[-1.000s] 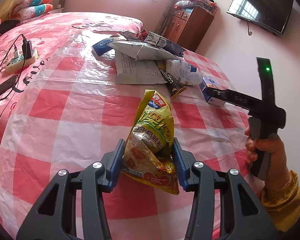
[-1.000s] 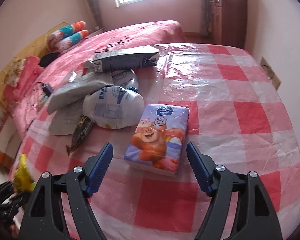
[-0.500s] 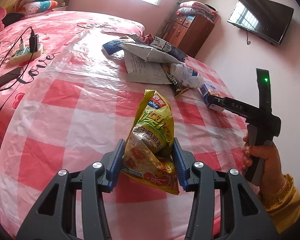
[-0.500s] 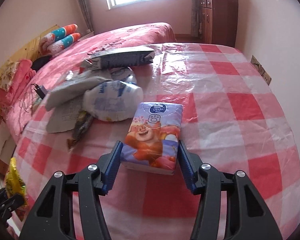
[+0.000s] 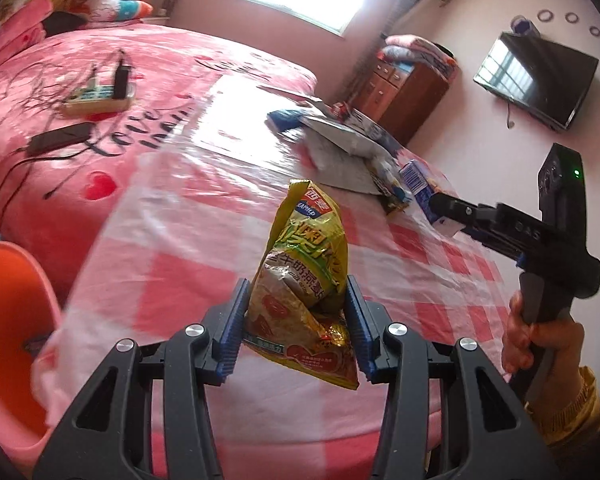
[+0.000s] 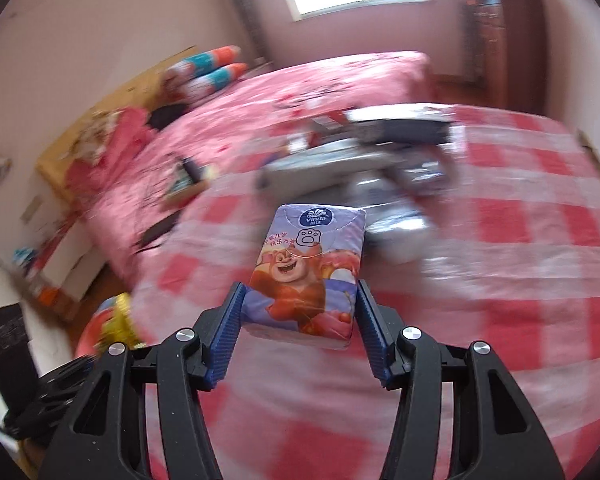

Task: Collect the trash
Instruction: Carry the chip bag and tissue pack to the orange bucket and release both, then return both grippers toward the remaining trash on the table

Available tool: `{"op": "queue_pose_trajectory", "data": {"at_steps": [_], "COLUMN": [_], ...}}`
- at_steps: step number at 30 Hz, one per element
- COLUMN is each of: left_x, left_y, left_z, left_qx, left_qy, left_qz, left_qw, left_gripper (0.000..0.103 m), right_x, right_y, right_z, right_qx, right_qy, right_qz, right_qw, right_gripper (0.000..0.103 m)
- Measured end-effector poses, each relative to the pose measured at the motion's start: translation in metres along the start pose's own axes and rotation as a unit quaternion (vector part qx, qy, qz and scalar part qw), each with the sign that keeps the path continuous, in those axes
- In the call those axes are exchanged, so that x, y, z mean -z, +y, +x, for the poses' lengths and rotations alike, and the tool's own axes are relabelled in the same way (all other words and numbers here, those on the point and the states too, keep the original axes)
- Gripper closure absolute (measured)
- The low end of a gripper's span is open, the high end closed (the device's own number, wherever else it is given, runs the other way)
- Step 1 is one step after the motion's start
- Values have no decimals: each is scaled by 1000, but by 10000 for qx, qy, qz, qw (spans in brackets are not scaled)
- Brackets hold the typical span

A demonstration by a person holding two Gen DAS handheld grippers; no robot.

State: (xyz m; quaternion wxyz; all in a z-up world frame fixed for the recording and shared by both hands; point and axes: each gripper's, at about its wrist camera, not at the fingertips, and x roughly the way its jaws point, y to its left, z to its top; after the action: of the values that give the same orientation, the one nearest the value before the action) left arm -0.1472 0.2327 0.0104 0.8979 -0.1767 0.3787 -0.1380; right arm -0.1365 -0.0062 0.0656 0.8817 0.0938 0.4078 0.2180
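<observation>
A crumpled yellow snack bag [image 5: 304, 264] stands upright between the blue pads of my left gripper [image 5: 296, 284], which is shut on it above the checked tablecloth [image 5: 180, 280]. My right gripper [image 6: 300, 286] is shut on a purple tissue pack [image 6: 308, 264] with a cartoon bear, held clear of the table. In the left wrist view that same right gripper [image 5: 440, 208] comes in from the right with the pack [image 5: 418, 184] at its tip, a hand on its handle. A pile of paper and wrappers [image 5: 348, 140] lies at the table's far side; the right wrist view is blurred.
An orange chair [image 5: 8, 312] stands at the table's left edge. The pink bed [image 5: 160, 60] beyond carries a power strip [image 5: 96, 96] and cables. A wooden cabinet [image 5: 404, 96] and a wall television [image 5: 536, 76] are at the back right.
My right gripper closed on the tissue pack and lifted it off the table. Both grippers drew back from the pile toward the table's left edge; the left kept the bag.
</observation>
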Motion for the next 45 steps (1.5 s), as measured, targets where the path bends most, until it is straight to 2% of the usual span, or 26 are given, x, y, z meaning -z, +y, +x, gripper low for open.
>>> {"op": "queue_pose_trajectory", "data": {"at_steps": [4,11,17,21,23,24,25,26,28,30,33,37,45], "left_x": [4,17,34,47,53,55,56,57,60,61,59,56,50], "left_y": [24,82,144,182,199,202,207,211,217,219,215,205,177], "left_z": [-22,-64,-101,-118,-120,-120,-120,-120,-122,-125,-127,-130,-130], "left_qx": [-173,-755,-1452,-1888,-2136,-2219,-2315,-2390,-2559,-2609,-2661,-2515,-2245], "left_qy": [-175,-448,-676,-830,-806,-802,-796,-780,-752,-802,-874,-1149,-1635], "left_qz": [-214,-746,-1351,-1814,-2006,-2065,-2136,-2195,-2319,-2321,-2206,-2058,-1796], "left_qw": [9995,9933,9778,9615,9527,9496,9457,9427,9354,9336,9343,9387,9437], "left_gripper": [55,55,55,54,47,45,39,34,24,22,20,16,16], "right_x": [7,21,32,41,47,50,52,53,55,53,48,43,44], "right_y": [44,135,212,250,269,276,276,278,272,262,247,224,183], "right_z": [17,51,74,90,102,108,111,117,120,115,102,79,45], "right_qx": [-679,-1642,-2084,-2345,-2495,-2527,-2485,-2433,-2505,-2423,-2272,-2068,-2006], "right_qy": [360,961,1237,1444,1604,1673,1702,1743,1837,1763,1503,1065,384], "right_qz": [-179,-748,-1405,-1674,-1806,-1846,-1840,-1773,-1562,-1482,-1482,-1482,-1396], "right_qw": [9969,9789,9600,9467,9377,9349,9357,9375,9376,9425,9507,9612,9689], "right_gripper": [48,48,47,47,45,40,27,23,22,17,15,15,9]}}
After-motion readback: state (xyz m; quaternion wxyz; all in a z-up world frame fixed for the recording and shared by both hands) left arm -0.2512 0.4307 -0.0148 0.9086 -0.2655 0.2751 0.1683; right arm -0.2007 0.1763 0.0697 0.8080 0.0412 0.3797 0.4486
